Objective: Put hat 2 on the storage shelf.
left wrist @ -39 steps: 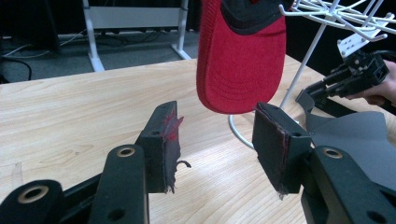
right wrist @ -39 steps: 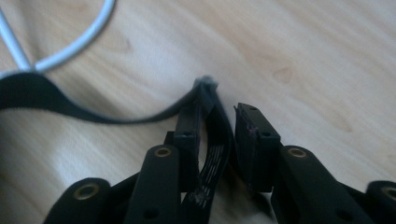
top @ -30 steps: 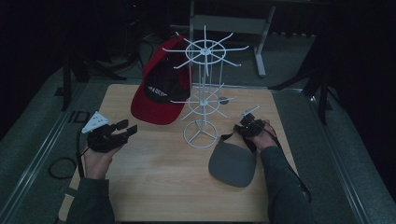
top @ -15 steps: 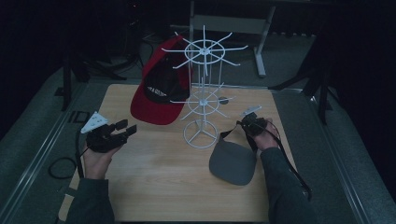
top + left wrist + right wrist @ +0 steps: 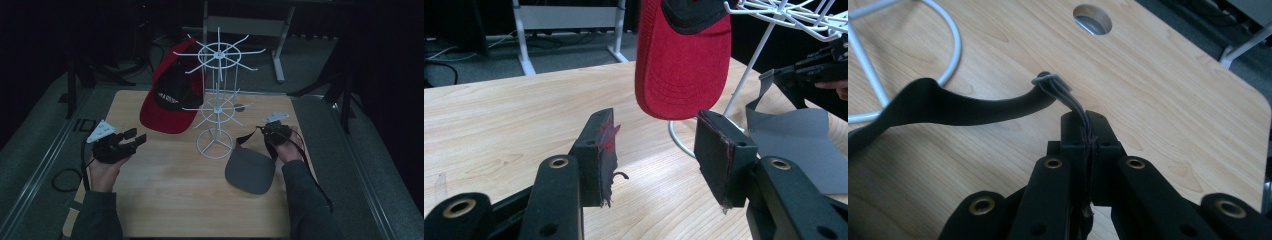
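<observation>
A grey cap [image 5: 248,169] lies on the wooden table [image 5: 165,200] right of the white wire rack [image 5: 218,100]. My right gripper [image 5: 272,133] is shut on the cap's dark back strap [image 5: 948,107], pinched between the jaws [image 5: 1087,137] and raised off the wood. A red cap [image 5: 172,97] hangs on the rack's left side, its brim [image 5: 684,60] pointing down. My left gripper [image 5: 131,141] hovers open at the table's left; nothing sits between its pads [image 5: 601,155]. In the left gripper view the grey cap [image 5: 794,145] and the right gripper [image 5: 819,67] show at the right.
The rack's base ring [image 5: 923,45] rests on the table just left of the held strap. A round cable hole [image 5: 1092,18] is cut in the tabletop behind it. A grey desk frame [image 5: 250,25] stands beyond the table. A cable loop [image 5: 65,180] lies left of the table.
My right gripper has edged slightly away from me with the strap in it, pulling it a little higher. The left gripper has stayed where it was.
</observation>
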Tool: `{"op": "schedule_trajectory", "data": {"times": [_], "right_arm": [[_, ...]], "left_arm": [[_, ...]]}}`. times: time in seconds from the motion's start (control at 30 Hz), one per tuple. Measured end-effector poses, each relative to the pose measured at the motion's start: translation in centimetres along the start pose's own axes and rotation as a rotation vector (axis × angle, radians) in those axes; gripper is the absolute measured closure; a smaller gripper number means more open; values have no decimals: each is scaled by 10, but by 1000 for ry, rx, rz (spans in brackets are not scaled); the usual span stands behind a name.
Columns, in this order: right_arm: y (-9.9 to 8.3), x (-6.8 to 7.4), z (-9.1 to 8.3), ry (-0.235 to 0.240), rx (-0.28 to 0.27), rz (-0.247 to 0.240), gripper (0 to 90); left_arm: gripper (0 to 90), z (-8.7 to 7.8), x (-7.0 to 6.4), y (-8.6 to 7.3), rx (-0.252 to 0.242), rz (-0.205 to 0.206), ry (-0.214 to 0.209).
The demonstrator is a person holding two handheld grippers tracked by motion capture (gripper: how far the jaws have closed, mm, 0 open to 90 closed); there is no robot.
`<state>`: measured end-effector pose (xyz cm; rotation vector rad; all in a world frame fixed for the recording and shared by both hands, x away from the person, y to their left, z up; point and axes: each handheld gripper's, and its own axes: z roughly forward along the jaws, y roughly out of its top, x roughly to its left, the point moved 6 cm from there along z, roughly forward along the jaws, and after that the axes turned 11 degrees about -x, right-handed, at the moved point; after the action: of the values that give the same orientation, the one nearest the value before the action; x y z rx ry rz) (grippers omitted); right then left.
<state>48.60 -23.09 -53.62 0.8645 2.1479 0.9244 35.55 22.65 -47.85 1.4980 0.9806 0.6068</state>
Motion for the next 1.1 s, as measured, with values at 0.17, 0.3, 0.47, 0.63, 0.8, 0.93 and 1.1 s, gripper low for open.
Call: {"op": "schedule_trajectory", "data": {"times": [0.17, 0.3, 0.47, 0.63, 0.8, 0.93, 1.1], "right_arm": [[5, 1, -10, 5, -43, 13, 880], [11, 2, -21, 9, -79, 15, 881], [20, 3, -34, 14, -122, 7, 880], [31, 6, -46, 50, -162, 30, 880], [41, 10, -57, 62, -213, 38, 880], [48, 13, -66, 65, -246, 34, 881], [55, 17, -79, 68, -290, 36, 881]], "left_arm": [[516, 0, 0, -1, 3, 0, 0], [516, 0, 0, 0, 2, 1, -1], [514, 2, 0, -2, 6, 1, -1], [514, 2, -1, -1, 6, 2, -2], [514, 2, -1, -1, 5, 0, -2], [514, 1, 0, -1, 4, 1, -2], [514, 1, 0, -1, 3, 1, -1]]}}
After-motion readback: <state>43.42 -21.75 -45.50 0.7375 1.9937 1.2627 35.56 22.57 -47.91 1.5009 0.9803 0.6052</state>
